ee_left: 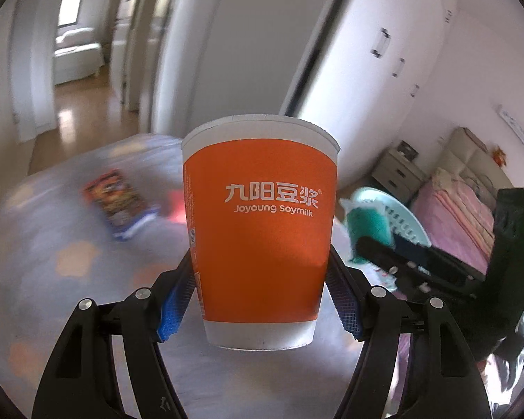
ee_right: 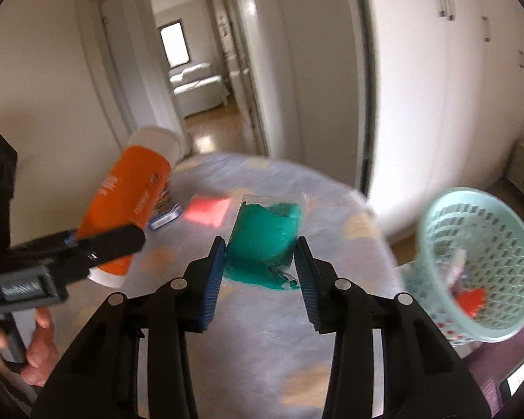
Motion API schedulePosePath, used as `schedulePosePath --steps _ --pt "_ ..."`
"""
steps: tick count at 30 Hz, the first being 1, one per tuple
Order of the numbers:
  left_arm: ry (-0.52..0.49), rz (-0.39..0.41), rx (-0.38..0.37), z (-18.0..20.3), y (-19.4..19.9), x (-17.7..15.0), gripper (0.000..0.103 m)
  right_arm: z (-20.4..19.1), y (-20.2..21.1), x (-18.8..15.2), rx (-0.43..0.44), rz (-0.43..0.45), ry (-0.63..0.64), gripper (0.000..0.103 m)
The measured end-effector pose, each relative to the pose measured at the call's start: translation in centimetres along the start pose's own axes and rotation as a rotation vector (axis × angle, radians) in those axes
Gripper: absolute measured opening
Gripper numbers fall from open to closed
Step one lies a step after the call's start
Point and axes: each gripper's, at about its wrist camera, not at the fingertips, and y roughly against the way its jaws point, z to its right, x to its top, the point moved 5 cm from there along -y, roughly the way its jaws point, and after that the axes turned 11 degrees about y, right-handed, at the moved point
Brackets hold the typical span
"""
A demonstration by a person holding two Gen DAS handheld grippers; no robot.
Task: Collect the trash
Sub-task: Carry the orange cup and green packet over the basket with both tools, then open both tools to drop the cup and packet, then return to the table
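Note:
My left gripper is shut on an orange and white paper soymilk cup and holds it upright above the table; the cup also shows in the right wrist view, tilted. My right gripper is shut on a teal plastic wrapper and holds it above the table. A pale green mesh basket stands at the table's right edge with bits of trash inside; it also shows in the left wrist view. A red paper scrap and a colourful snack packet lie on the table.
The round table has a pale cloth with orange patches. White wardrobes stand to the right, a doorway opens behind the table, and a bed with a pink cover and a nightstand are at the right.

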Motion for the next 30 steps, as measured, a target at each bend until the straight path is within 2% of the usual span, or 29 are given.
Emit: schedulePosePath --steps 9,19,24,30 --pt "-0.111 -0.064 -0.075 9.0 -5.1 -1.6 0.068 9.9 5.8 -0.7 -0.146 0.060 -0.130 0.037" --pt "-0.187 -0.167 -0.154 17.7 -11.9 -3.2 0.068 21.9 7.6 -5.0 -0.294 0.009 -0.356 0.037" --pt "-0.203 -0.216 -0.161 20.6 -15.9 -3.9 0.068 25.7 7.8 -7.4 -0.337 -0.026 -0.441 0.037" --pt "-0.226 -0.245 -0.132 22.4 -19.8 -4.9 0.069 28.0 7.3 -9.4 -0.365 -0.051 -0.482 0.038"
